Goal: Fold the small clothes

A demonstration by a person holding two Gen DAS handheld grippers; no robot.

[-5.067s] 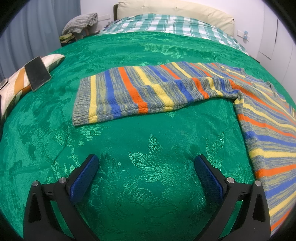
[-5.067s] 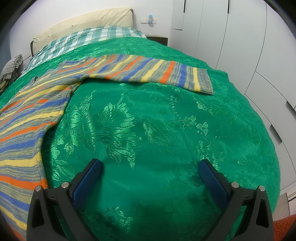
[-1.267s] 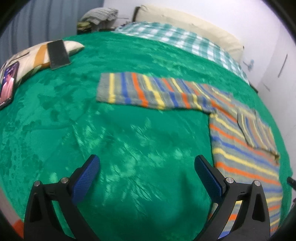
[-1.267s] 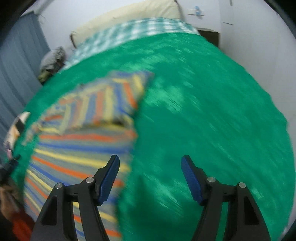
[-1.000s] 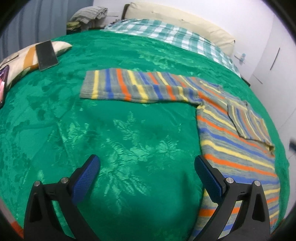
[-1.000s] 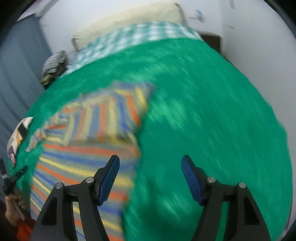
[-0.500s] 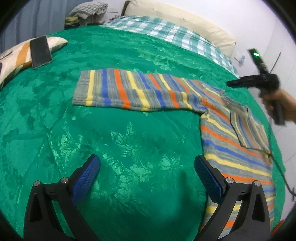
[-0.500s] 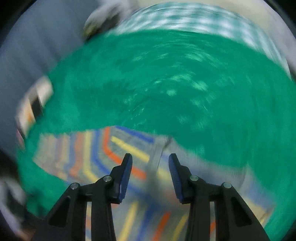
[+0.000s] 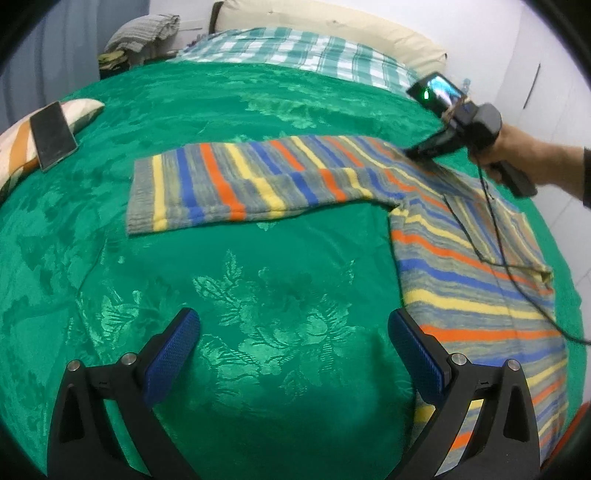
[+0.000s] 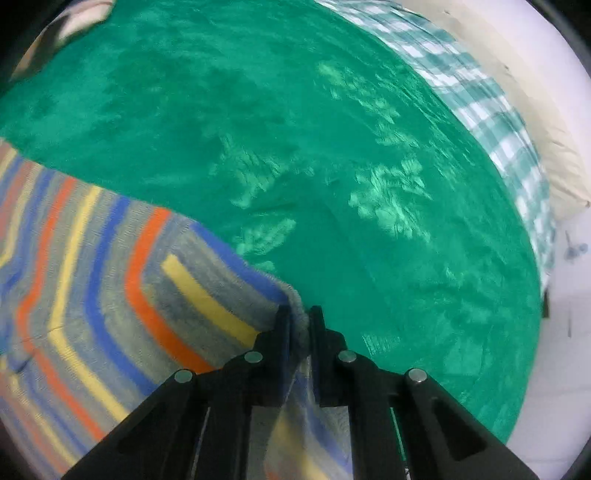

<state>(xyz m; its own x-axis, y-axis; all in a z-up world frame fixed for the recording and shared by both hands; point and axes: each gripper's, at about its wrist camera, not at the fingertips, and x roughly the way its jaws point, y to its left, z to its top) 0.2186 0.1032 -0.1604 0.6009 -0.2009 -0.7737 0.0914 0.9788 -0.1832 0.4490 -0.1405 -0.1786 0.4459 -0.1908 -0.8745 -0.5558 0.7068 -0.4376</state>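
A striped knit sweater (image 9: 461, 280) lies flat on the green bedspread (image 9: 258, 280). Its left sleeve (image 9: 236, 181) stretches out to the left, and its right sleeve (image 9: 491, 225) is folded over the body. My left gripper (image 9: 293, 343) hovers open above bare bedspread, just left of the sweater's body. My right gripper (image 10: 297, 321) is closing its jaws on the sweater (image 10: 110, 277), and the pads pinch a fold of its top edge. In the left wrist view the right gripper (image 9: 417, 153) reaches in from the right, held by a hand (image 9: 517, 147).
A phone (image 9: 53, 134) rests on a striped pillow (image 9: 14, 155) at the left edge. A checked sheet (image 9: 295, 51) and a cream pillow lie at the head of the bed, with piled clothes (image 9: 144, 31) beyond. A black cable (image 9: 517, 273) trails over the sweater.
My right gripper swung across to the sweater's top edge, rolled, and shut on the fabric. It and the hand came into the left wrist view. My left gripper barely moved.
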